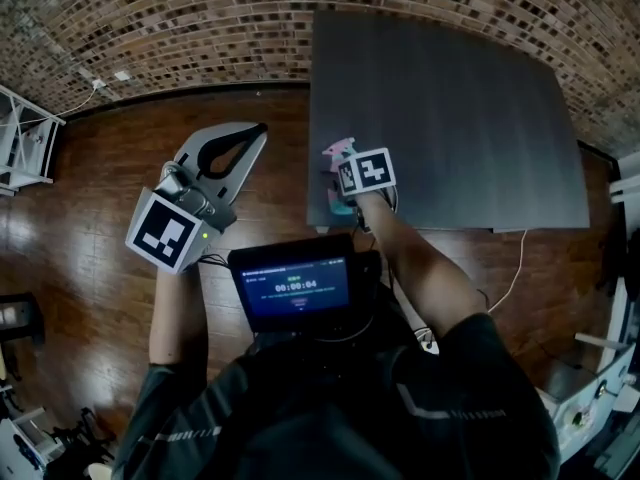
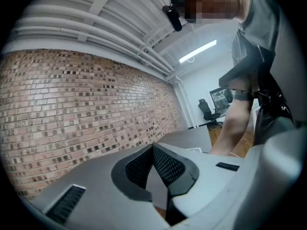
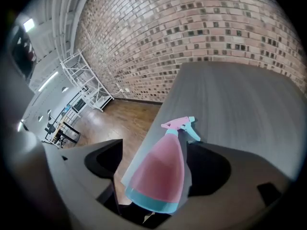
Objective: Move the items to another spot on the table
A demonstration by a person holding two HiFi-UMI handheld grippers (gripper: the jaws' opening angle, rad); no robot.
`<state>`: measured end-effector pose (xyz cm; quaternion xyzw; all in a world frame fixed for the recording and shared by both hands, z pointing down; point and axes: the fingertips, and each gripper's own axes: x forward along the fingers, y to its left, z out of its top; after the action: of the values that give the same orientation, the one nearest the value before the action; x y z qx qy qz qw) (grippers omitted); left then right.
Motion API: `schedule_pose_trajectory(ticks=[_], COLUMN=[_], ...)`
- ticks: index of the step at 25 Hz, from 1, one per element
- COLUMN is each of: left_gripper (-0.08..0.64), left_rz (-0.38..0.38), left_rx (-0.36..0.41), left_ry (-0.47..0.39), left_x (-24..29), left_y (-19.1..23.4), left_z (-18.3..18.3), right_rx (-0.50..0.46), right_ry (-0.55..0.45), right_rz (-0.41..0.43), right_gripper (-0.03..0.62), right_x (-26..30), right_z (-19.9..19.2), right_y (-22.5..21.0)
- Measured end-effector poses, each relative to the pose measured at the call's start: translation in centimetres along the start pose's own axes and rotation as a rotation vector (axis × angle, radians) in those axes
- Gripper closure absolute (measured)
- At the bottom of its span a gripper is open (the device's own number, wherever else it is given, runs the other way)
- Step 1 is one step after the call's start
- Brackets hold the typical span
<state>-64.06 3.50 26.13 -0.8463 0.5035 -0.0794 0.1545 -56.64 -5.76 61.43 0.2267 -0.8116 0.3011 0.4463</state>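
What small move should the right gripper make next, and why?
Probably close the right gripper on the spray bottle: its pink body lies between the open fingers, at the table edge, with a gap showing beside one finger.

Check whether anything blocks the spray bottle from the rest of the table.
Nothing visible does. The spray bottle lies at the table's near left corner between the right gripper's open jaws; the table beyond it is bare.
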Motion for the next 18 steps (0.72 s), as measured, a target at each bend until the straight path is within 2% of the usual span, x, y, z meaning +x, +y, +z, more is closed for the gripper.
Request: schedule_pose_trajectory(ticks=[3,14,18], left_gripper=[0.563,0.563,0.563], left_rz=[0.004,0.037,0.038], left_rx=[0.014,-0.016,-0.014], left_ry=[0.036,0.040,0.045], left_x=[-0.3,-1.2,-1.2], left_y=[-0.3,-0.1,-0.1], left_z=[-0.8,-1.4,-1.5], right_rx=[0.010,0.016,0.033], right_ry=[0.053,0.201,0.219], right_rz=[-0.018,-0.085,-0.094], right_gripper=[0.164,0.166,0.171], right_x=[1.5,4.5,5.0], right_z=[-0.7,-3.3,-4.0], right_y=[-0.3,-1.9,-2.5])
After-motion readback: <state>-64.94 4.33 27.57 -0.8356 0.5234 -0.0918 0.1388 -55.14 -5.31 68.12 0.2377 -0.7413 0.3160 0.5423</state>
